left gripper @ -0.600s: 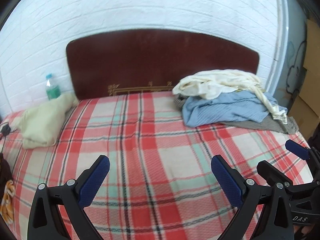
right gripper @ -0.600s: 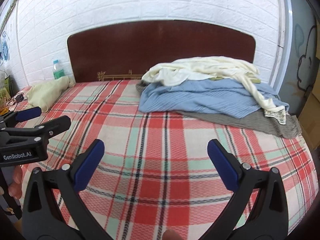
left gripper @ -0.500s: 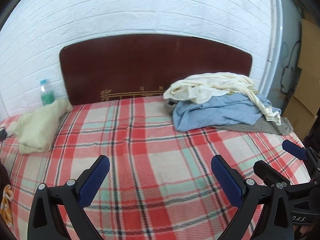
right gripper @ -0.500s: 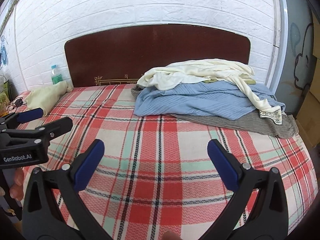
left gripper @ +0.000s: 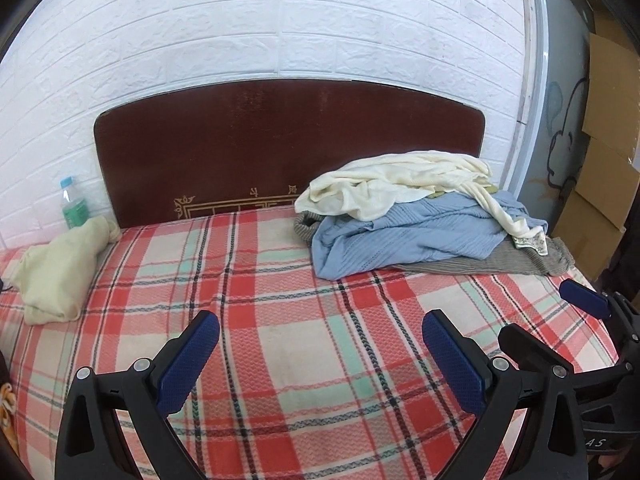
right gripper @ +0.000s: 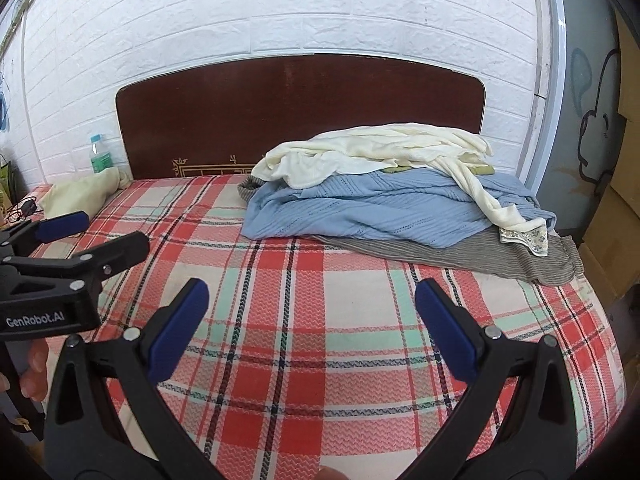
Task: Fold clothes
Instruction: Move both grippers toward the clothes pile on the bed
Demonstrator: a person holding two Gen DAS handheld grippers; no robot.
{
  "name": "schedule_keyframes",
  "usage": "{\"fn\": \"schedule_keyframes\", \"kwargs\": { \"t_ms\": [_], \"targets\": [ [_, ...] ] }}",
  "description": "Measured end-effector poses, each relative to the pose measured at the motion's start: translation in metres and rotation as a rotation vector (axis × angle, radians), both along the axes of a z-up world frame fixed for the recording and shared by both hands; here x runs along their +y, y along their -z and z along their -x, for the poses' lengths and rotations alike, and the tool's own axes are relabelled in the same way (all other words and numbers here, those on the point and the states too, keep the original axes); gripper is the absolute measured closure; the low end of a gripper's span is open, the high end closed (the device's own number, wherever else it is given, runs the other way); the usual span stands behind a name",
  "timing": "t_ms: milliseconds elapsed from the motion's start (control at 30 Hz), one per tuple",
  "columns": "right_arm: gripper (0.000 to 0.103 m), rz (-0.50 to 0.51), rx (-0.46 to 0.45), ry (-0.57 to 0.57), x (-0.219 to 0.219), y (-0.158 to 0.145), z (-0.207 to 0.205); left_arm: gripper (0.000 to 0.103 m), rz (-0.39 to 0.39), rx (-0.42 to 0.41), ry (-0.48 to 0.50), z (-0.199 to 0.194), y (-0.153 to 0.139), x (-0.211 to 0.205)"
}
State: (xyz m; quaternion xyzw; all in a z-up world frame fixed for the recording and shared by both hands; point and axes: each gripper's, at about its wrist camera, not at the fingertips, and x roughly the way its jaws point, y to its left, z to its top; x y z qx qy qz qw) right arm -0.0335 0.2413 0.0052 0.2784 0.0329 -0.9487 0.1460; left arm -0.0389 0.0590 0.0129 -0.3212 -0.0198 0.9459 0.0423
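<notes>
Left wrist view: my left gripper [left gripper: 320, 354] hangs spread wide and empty above the red-and-green plaid bedcover [left gripper: 304, 320]. The loose pile of cream, blue and grey knit clothes [left gripper: 424, 216] lies far right, by the dark wooden headboard [left gripper: 288, 140]; it looks soft, light and limp, best pinched at a hem.

Right wrist view: my right gripper [right gripper: 312, 316] is likewise wide apart, holding nothing. "GenRobot.AI" reads on the other tool; the clear plastic bottle's [right gripper: 99, 155] green label is probably too small to read.

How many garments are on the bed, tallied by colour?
Cream: 1
Blue: 1
Grey: 1
Pale yellow, lying apart by the bottle: 1
Total: 4, though a green scrap under the cream one may be a fifth.
</notes>
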Motion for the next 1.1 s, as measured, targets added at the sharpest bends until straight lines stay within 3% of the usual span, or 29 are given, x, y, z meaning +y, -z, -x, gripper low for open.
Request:
{"fn": "schedule_keyframes", "kwargs": {
  "t_ms": [1100],
  "targets": [
    [0.0,-0.092,0.036,-0.004,0.0,-0.009,0.033,0.0,0.032,0.037,-0.018,0.038,0.002,0.012]
  ]
}}
